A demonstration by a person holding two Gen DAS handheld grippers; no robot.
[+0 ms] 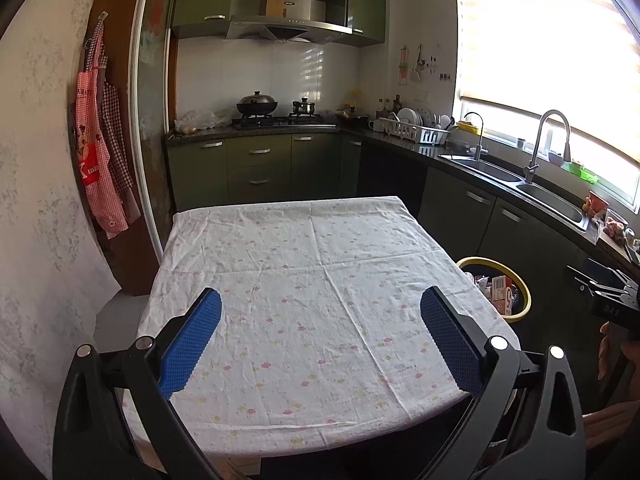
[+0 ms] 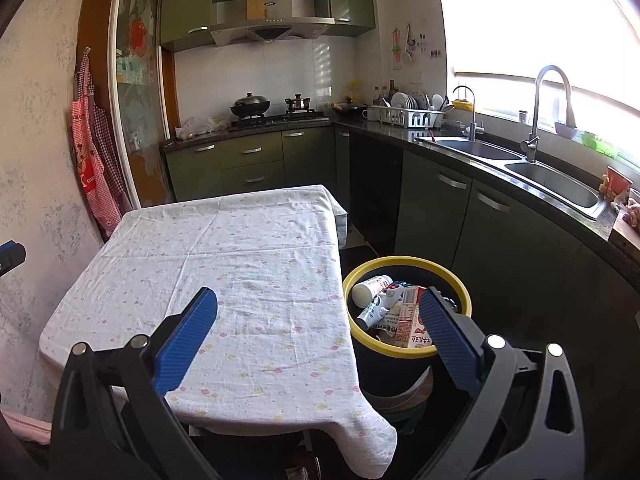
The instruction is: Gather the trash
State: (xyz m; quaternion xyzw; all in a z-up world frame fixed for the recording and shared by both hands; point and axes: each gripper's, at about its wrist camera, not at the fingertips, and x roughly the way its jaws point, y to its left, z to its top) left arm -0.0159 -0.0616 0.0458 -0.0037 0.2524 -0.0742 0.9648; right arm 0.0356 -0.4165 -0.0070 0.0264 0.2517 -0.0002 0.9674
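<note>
Both grippers are up over the near edge of the table (image 1: 320, 248), which is covered by a white cloth with little pink and yellow flowers. The left gripper (image 1: 320, 312) has its blue-padded fingers (image 1: 192, 344) spread wide with nothing between them, just tablecloth showing in the gap. Same story for the right gripper (image 2: 318, 312) — jaws wide apart, nothing pinched; its left finger sits over the cloth and its right finger (image 2: 448, 336) overlaps the near rim of the bin in the picture.

The trash itself is in the bin (image 2: 404, 350), a dark bucket with a yellow rim standing just beside the table's right edge, on what looks like a low stool. Inside you can see a white bottle (image 2: 370, 286) lying on its side at the far left, a red-and-white carton (image 2: 412, 320) leaning toward the near right, and some crumpled wrappers between them. From the left wrist view only part of the bin (image 1: 520, 312) peeks out past the table corner.

Farther back there's a green-cabinet kitchen — wok on the stove (image 2: 250, 104), dish rack (image 2: 412, 118), double sink (image 2: 520, 160) under the bright window on the right, and red checked aprons (image 1: 100, 152) hanging on the left wall.
</note>
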